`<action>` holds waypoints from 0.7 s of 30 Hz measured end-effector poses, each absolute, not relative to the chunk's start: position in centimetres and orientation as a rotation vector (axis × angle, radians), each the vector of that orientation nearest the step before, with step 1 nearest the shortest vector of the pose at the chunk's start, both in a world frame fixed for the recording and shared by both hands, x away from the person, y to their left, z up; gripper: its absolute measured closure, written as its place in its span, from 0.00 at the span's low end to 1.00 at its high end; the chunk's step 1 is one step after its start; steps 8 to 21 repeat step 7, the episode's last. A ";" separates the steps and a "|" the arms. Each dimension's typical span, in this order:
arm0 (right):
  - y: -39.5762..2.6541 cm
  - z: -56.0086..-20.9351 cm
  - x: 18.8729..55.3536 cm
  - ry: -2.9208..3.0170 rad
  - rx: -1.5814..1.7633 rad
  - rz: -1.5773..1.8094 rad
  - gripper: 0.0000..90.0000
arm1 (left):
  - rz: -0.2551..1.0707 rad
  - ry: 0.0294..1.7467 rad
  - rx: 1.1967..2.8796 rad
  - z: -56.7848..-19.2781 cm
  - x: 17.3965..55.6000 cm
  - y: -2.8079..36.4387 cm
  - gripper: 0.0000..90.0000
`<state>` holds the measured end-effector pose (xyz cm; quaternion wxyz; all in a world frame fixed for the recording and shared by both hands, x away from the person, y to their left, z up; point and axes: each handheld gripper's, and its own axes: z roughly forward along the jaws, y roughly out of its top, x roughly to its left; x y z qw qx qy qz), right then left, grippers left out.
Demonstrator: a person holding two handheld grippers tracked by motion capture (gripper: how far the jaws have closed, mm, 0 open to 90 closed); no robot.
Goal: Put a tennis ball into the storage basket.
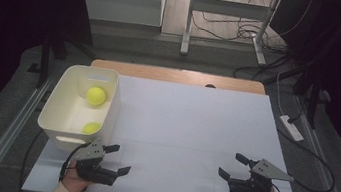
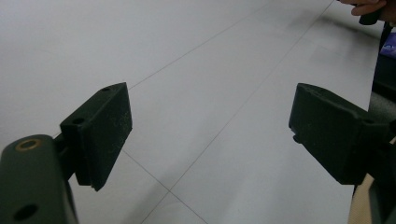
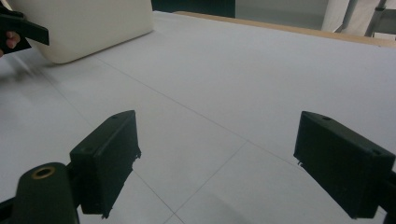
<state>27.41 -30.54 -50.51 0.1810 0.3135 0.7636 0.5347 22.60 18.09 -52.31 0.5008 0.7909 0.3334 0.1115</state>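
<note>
With both yellow balls point(image 1: 95, 96) lying in the white bin point(image 1: 60, 95) at the bench's point(image 1: 194, 129) left edge, your left tongs point(image 1: 117, 159) and right tongs point(image 1: 229, 166) rest released and empty near you, apparently because nothing remains to carry.
</note>
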 end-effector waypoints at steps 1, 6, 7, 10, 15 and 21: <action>-30.5 -50.5 27.4 2.155 0.885 1.512 0.15 | 0.269 0.805 1.912 -52.3 22.6 18.1 0.16; -30.5 -50.6 27.4 2.160 0.880 1.512 0.15 | 0.274 0.802 1.908 -52.2 22.6 18.1 0.16; -30.5 -50.6 27.4 2.161 0.879 1.512 0.15 | 0.274 0.801 1.907 -52.1 22.6 18.1 0.16; -30.5 -50.6 27.4 2.161 0.879 1.512 0.15 | 0.274 0.801 1.907 -52.1 22.6 18.1 0.16; -30.5 -50.6 27.4 2.161 0.879 1.512 0.15 | 0.274 0.801 1.907 -52.1 22.6 18.1 0.16; -30.5 -50.6 27.4 2.161 0.879 1.512 0.15 | 0.274 0.801 1.907 -52.1 22.6 18.1 0.16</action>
